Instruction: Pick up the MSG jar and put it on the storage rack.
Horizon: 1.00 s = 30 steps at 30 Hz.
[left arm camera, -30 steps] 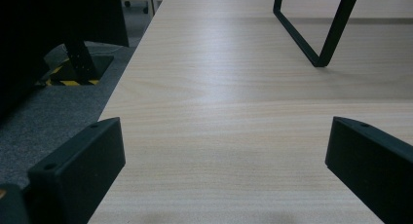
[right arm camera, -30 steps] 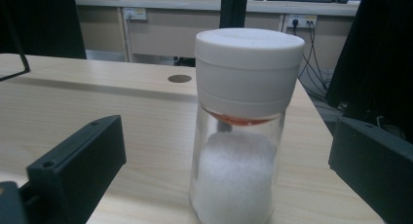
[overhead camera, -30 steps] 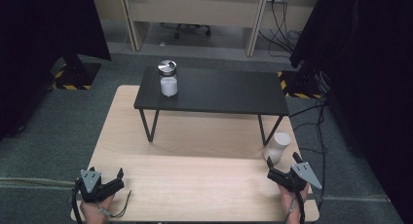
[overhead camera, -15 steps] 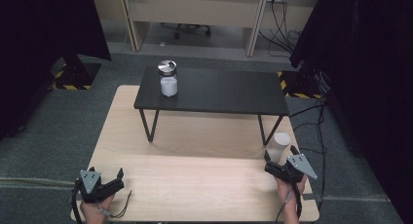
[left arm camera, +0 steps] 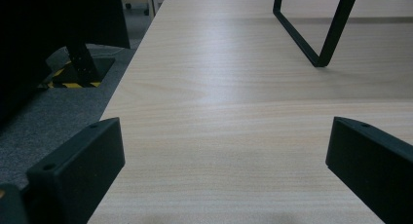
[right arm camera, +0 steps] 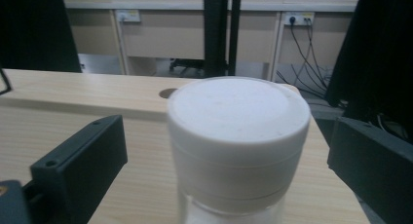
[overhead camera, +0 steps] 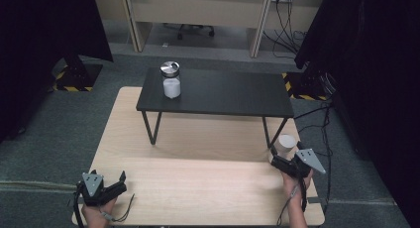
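Leftmost, my left tool (overhead camera: 115, 187) rests low over the near left corner of the table (overhead camera: 198, 188), its jaws spread wide with nothing between them; its own view has bare wood ahead and a leg of the black stand (left arm camera: 316, 34). Up on that black stand sits a jar with a metal lid (overhead camera: 171, 79), well apart from both hands. Over at the right, my right tool (overhead camera: 278, 158) reaches for the white-capped jar (overhead camera: 286, 143) standing near the table's right edge, jaws parted and not yet touching it. To do this well, I judge I should keep the jar centred between the jaws, push forward until they sit beside the glass below the cap rather than on the cap's rim, then close squarely so the jar does not tip or slide toward the edge. From the right tool's view, the white-capped jar (right arm camera: 238, 136) fills the gap between the jaws and shows a clear glass body with white contents under the cap, which the high view leaves too small to tell.
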{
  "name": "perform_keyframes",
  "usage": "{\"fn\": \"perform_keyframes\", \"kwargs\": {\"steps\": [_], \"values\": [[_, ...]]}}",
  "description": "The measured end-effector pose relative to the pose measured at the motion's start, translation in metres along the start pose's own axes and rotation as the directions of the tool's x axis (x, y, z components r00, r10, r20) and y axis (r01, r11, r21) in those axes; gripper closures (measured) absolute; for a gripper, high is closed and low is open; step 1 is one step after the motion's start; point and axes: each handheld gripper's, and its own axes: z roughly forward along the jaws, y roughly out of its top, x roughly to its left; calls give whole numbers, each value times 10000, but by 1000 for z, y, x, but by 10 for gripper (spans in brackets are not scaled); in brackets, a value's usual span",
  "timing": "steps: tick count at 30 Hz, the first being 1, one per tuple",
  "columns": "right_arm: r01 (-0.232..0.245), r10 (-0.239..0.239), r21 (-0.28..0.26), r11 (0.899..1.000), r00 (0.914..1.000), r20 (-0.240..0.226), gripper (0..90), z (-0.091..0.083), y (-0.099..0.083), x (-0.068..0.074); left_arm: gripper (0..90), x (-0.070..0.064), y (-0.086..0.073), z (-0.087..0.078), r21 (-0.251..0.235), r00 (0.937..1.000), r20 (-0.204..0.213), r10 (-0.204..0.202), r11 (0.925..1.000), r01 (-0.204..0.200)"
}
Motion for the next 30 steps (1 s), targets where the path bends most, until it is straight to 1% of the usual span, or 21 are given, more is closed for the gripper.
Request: {"fn": "perform_keyframes", "kwargs": {"steps": [2, 4, 12, 14, 18, 22, 25, 26, 30], "values": [[-315, 315, -29, 9995, 9995, -88, 33, 2, -1, -3, 0, 0, 0, 0, 26, 10000, -6, 10, 10000, -10], [-439, 438, -84, 9990, 9990, -134, 59, 4, -2, -4, 0, 0, 1, 1, 71, 10000, -2, 56, 10000, -56], [-321, 321, -9, 9995, 9995, -76, 132, 6, -3, -3, 0, -1, 1, 1, 78, 10000, -12, 78, 9999, -78], [-316, 315, 113, 9994, 9995, 67, 168, 7, -2, -1, 0, -1, 2, 1, 84, 10000, -4, 91, 9999, -91], [-293, 291, 219, 9993, 9995, 76, 211, 8, -2, 0, 0, -1, 1, 1, 79, 10000, -11, 89, 9999, -89], [-288, 287, 131, 9995, 9996, 50, 236, 8, -4, 0, 0, -1, 1, 1, 69, 10000, -9, 86, 9999, -85], [-86, 86, 79, 9999, 9999, -57, 281, 8, -4, 0, 0, -1, 1, 1, 58, 10000, 9, 77, 10000, -77], [-14, 14, 110, 9999, 10000, -2, 283, 8, -3, 1, 0, 0, 1, 1, 48, 10000, 11, 68, 10000, -68], [-13, 12, 77, 10000, 9999, 107, 333, 8, -5, 1, 0, -1, 0, 1, 23, 10000, -29, 40, 10000, -40]]}}
